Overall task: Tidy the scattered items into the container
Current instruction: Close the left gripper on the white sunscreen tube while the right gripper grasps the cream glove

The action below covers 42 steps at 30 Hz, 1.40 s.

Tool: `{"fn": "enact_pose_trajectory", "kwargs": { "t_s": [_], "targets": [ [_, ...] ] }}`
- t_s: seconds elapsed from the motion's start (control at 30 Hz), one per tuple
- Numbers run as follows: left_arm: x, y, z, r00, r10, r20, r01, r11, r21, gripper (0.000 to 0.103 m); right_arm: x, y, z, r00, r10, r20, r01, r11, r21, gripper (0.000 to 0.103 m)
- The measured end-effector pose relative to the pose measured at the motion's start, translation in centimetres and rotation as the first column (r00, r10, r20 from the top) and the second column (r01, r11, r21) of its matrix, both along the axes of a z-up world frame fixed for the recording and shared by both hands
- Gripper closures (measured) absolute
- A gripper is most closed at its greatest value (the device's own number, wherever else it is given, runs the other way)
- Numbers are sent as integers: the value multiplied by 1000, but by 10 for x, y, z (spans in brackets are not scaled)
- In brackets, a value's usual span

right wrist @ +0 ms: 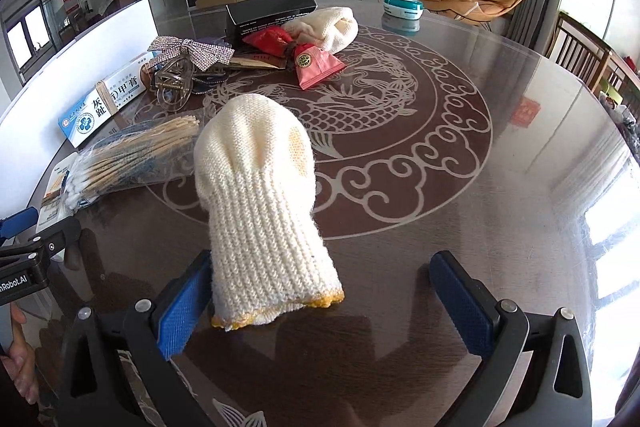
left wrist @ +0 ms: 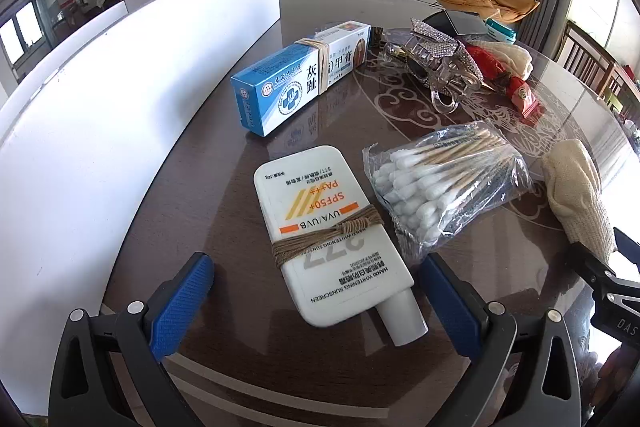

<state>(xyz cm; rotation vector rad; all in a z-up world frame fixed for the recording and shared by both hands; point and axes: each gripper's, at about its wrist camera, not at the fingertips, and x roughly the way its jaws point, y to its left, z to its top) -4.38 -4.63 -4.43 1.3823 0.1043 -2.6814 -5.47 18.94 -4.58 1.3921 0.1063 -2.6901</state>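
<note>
My left gripper point(left wrist: 316, 307) is open, its blue pads either side of a white sunscreen tube point(left wrist: 324, 227) bound with tan cord and lying flat; neither pad touches it. Right of the tube lies a bag of cotton swabs point(left wrist: 444, 179). Beyond are a blue and white medicine box point(left wrist: 296, 79) and a rhinestone hair clip point(left wrist: 436, 63). My right gripper point(right wrist: 316, 307) is open around the cuff end of a cream knitted glove point(right wrist: 260, 195); the left pad sits close to the cuff. The white container wall point(left wrist: 120, 99) runs along the left.
A red pouch point(right wrist: 316, 63), a second knitted glove point(right wrist: 336, 23), a black box point(right wrist: 268, 13) and a teal tub point(right wrist: 402, 5) sit farther back on the round glass-topped table point(right wrist: 460, 167). Wooden chairs point(right wrist: 588, 55) stand at the right. A hand point(right wrist: 16, 367) holds the left tool.
</note>
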Motion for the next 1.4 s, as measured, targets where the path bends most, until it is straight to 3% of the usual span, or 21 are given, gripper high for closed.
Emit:
{"fn": "enact_pose_trajectory", "kwargs": {
  "t_s": [0.13, 0.87, 1.07, 1.33, 1.4],
  "targets": [
    [-10, 7, -3, 999, -16, 52, 15, 999, 30, 0, 0, 0, 0, 1000, 0, 0, 0, 1000, 0, 0],
    [-11, 9, 0, 999, -19, 32, 18, 1000, 10, 0, 0, 0, 0, 1000, 0, -1, 0, 1000, -1, 0],
    [-6, 5, 1, 992, -123, 41, 122, 992, 11, 0, 0, 0, 0, 1000, 0, -1, 0, 1000, -1, 0],
    [-9, 1, 4, 982, -184, 51, 183, 983, 14, 0, 0, 0, 0, 1000, 0, -1, 0, 1000, -1, 0],
    [-3, -1, 6, 983, -183, 25, 183, 983, 8, 14, 0, 0, 0, 1000, 0, -2, 0, 1000, -1, 0]
  ]
}}
